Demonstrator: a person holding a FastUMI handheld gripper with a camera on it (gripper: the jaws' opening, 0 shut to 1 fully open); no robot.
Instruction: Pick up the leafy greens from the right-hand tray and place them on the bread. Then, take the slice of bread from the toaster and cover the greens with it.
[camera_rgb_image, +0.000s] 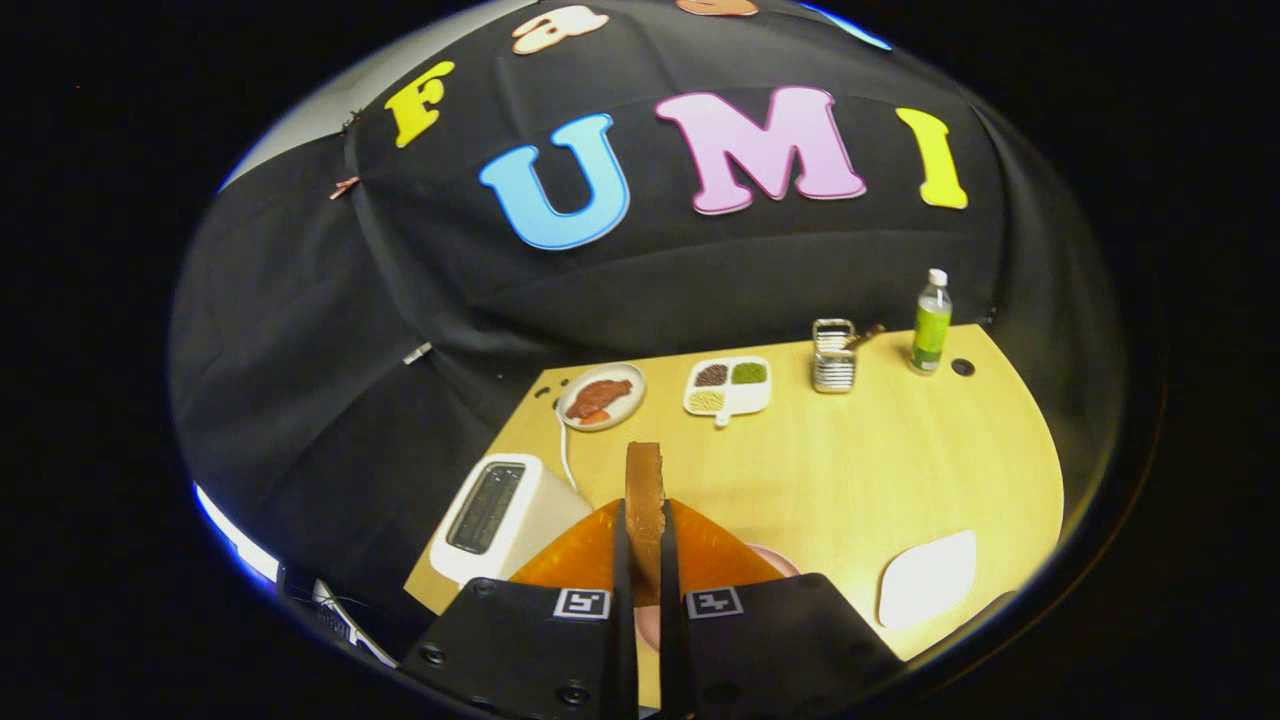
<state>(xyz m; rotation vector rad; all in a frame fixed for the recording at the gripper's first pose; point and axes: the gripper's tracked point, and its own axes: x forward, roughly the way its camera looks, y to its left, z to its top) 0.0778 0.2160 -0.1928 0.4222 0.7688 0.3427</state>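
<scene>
Gripper view: gripper (645, 590) closed narrow on a slice of bread (645, 500), held upright and edge-on, both fingers (620, 600) pressing its flat sides, crust end standing up past the fingertips. Under and behind the slice, an orange tray (585, 550), spread to both sides of the fingers. At 10 o'clock from the fingertips, just beside the tray, a white toaster (500, 515) with its slot facing up, a white cord (566, 455) running from behind it toward the far table edge. Beyond the slice, at 11 o'clock, a round plate (601, 396) with brownish food; at 1 o'clock, a white divided dish (728, 386) holding dark, green and pale portions. Farther toward 2 o'clock, a small wire rack (833, 357), then a green bottle (931, 322) with a white cap near the far corner of the wooden table (880, 470). At 3 o'clock from the fingers, well apart, a white tray (928, 578) near the table edge. Leafy greens not made out; something pinkish (775, 560) just right of the fingers, too hidden to name.
</scene>
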